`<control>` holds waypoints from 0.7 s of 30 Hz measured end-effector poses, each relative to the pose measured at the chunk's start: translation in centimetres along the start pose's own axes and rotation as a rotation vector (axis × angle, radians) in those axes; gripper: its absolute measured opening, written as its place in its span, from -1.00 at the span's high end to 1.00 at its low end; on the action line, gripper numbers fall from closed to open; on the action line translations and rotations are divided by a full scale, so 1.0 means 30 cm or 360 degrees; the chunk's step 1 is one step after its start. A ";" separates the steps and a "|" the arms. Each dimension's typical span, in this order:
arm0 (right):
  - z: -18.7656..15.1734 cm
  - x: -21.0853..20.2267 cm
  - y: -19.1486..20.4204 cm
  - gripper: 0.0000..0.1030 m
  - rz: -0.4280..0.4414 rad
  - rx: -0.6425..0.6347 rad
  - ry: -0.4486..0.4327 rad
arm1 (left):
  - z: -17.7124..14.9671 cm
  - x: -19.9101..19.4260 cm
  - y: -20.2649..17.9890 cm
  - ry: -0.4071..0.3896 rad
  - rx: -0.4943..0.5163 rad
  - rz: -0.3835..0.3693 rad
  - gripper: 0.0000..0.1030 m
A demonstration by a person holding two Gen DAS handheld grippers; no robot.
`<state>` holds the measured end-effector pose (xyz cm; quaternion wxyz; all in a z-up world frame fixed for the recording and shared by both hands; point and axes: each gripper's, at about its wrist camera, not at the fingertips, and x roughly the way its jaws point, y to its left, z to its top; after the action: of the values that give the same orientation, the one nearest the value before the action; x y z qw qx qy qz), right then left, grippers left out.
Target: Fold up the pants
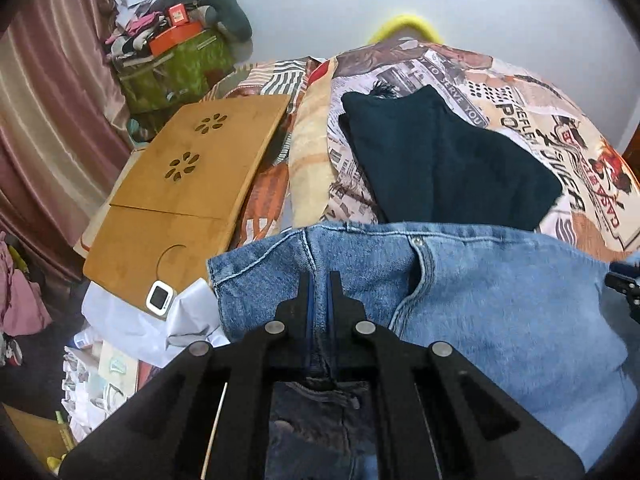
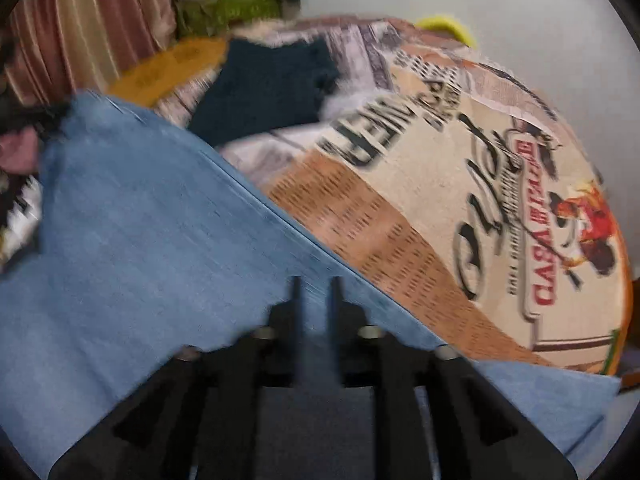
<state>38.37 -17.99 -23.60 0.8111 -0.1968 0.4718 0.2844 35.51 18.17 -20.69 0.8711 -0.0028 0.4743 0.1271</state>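
Light blue jeans (image 1: 500, 300) hang stretched between my two grippers above a bed with a printed cover (image 1: 540, 128). My left gripper (image 1: 319, 280) is shut on the jeans at the waistband seam. In the right wrist view, which is blurred, my right gripper (image 2: 316, 286) is shut on the jeans (image 2: 140, 240) near their upper edge. The right gripper's tip (image 1: 624, 284) shows at the right edge of the left wrist view, beside the far end of the waistband.
A folded dark teal garment (image 1: 444, 160) lies on the bed cover (image 2: 460, 200) beyond the jeans; it also shows in the right wrist view (image 2: 264, 88). A wooden lap table (image 1: 180, 192) lies left. A green bag (image 1: 176, 68), curtain (image 1: 52, 112) and clutter stand further left.
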 end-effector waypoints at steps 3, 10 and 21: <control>-0.022 0.050 -0.036 0.21 -0.0073 -0.0016 0.0041 | -0.015 0.013 -0.001 0.0002 0.0014 -0.0005 0.91; 0.002 0.117 -0.133 0.07 0.0108 0.0153 0.0076 | -0.029 0.120 -0.033 0.0057 0.0015 -0.0011 0.91; -0.035 0.097 -0.048 0.84 0.0144 0.0139 0.0033 | -0.033 0.153 -0.065 0.0070 0.0022 -0.0014 0.92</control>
<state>39.77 -18.90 -26.59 0.8002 -0.1425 0.5006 0.2978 37.51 17.16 -25.25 0.8611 -0.0017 0.4941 0.1199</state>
